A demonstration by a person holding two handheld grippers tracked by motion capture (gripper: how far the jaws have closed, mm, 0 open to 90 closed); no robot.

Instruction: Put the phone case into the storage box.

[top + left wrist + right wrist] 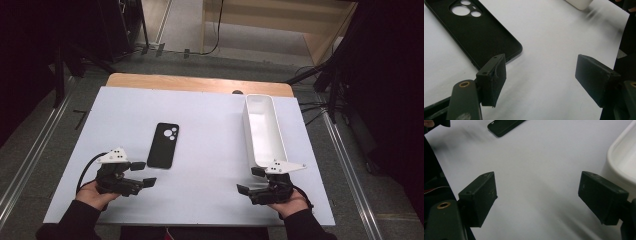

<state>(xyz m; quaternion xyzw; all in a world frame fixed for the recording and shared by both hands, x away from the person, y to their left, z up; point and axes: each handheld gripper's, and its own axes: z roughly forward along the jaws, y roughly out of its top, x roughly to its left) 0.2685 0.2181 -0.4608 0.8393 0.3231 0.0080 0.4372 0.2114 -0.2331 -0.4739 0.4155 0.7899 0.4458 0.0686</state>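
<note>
White covering spans the bench (200, 200), with a black phone case (163, 145) lying flat left of centre, its long axis running away from me. My left gripper (141, 174) sits just beside its near end, jaws apart and empty. My right gripper (251, 180), also apart, waits near the white tray (250, 130).

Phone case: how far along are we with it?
Nothing looks done yet: the phone case lies flat on the white table, apart from the white bin, which is empty. The left tongs are open just beside the case's near corner; the right tongs are open near the bin. Gripping and moving the case remain.
</note>
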